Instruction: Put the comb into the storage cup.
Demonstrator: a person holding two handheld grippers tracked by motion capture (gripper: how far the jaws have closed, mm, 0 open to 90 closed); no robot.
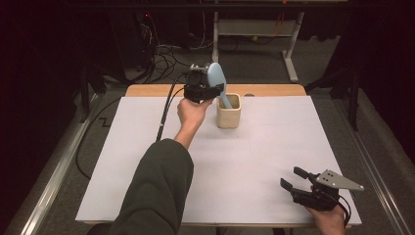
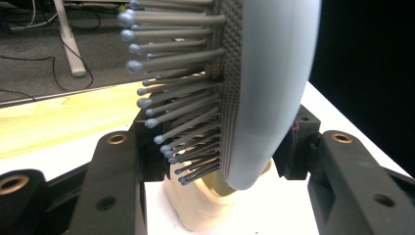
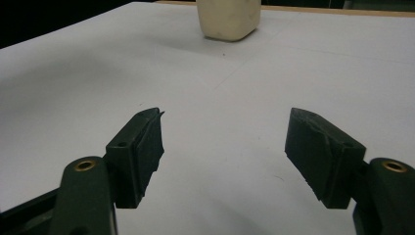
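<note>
A light blue hairbrush [image 1: 216, 76] stands upright over a cream cup [image 1: 228, 112] at the far middle of the white table, its handle down inside the cup. My left gripper [image 1: 214, 90] is shut on the brush just below the head. In the left gripper view the brush [image 2: 266, 88] sits between the two black jaws with its grey bristles [image 2: 171, 98] pointing left, and the cup [image 2: 205, 208] is right below. My right gripper [image 1: 293, 178] rests open at the near right, with nothing between its fingers [image 3: 139, 147]. The cup [image 3: 228, 18] lies far ahead of it.
A white sheet [image 1: 147, 161] covers the table, and a wooden strip [image 1: 151, 90] shows along its far edge. Cables [image 1: 166, 58] and a desk frame [image 1: 288, 49] lie on the floor beyond. The left gripper's cable [image 1: 165, 110] trails across the table's far left.
</note>
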